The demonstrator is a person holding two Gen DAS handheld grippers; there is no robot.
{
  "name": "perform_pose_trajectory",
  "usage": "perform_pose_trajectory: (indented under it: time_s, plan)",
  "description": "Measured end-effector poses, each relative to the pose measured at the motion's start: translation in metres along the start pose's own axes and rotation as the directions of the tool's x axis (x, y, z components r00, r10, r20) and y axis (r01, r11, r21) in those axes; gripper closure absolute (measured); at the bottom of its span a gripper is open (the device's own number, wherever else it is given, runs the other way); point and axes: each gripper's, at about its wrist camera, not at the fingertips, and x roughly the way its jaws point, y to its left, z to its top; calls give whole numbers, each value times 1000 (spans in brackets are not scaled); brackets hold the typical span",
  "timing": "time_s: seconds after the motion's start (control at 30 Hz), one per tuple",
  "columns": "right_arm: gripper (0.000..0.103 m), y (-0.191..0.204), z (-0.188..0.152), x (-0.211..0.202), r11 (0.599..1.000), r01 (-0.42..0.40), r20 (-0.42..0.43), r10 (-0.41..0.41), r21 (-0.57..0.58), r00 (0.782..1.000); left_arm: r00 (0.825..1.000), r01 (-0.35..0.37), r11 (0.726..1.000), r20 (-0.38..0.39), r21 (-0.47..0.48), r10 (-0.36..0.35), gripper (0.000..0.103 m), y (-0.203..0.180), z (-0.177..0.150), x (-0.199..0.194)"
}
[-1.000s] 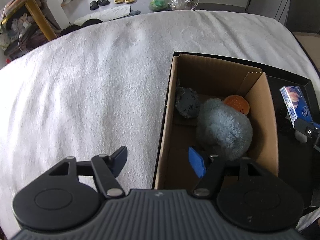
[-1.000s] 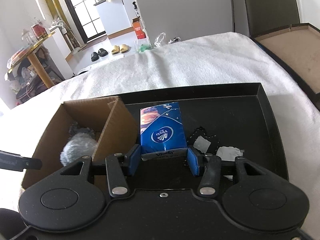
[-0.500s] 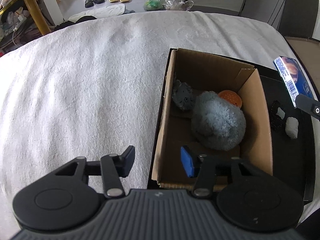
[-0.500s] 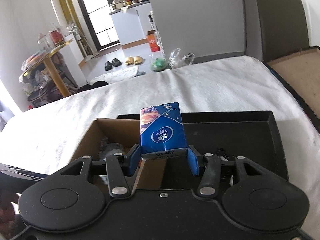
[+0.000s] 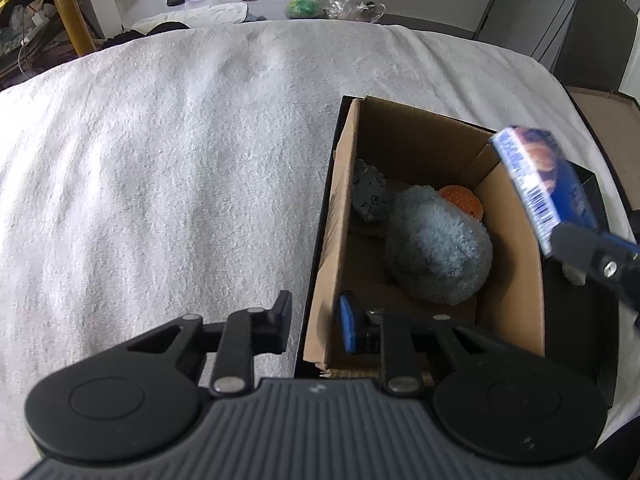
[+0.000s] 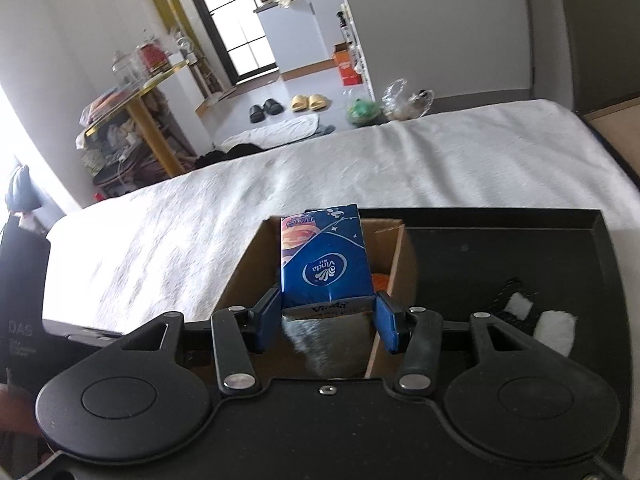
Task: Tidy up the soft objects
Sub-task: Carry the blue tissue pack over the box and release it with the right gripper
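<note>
My right gripper (image 6: pixel 327 320) is shut on a blue Vinda tissue pack (image 6: pixel 325 261) and holds it in the air above the open cardboard box (image 6: pixel 394 264). In the left wrist view the pack (image 5: pixel 540 184) hangs over the box's right wall (image 5: pixel 516 264). Inside the box lie a fluffy blue plush (image 5: pixel 438 246), a grey soft ball (image 5: pixel 370 196) and an orange item (image 5: pixel 460 200). My left gripper (image 5: pixel 316 320) is open and empty, its fingers straddling the box's near left wall.
The box stands in a black tray (image 6: pixel 520 248) on a white towel-covered surface (image 5: pixel 180 152). White soft scraps (image 6: pixel 554 330) and a dark lacy piece (image 6: pixel 506 294) lie in the tray to the right of the box. A black box (image 6: pixel 22 320) stands at left.
My right gripper has lifted the tissue pack off the tray and carried it left, over the box. My left gripper has pulled back slightly and stays open.
</note>
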Motion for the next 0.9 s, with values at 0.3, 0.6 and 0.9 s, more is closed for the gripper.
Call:
perform_pose_trajectory:
  time_s: [0.3,0.6,0.9]
  plan:
    - [54,25,-8,14,998,-43,-51,41,-37,998,999,36,999,-13,13,-36,95,-2,0,3]
    - [49,31,-6,27,994,-112,-87,113,17,990,998,55,998,-23,-14,-56,95,6,-2,2]
    - [47,11,-17,12,995,-69,-71,74,67,995,1000,25,1000,-19,-16,-25,90,3,-2,-3]
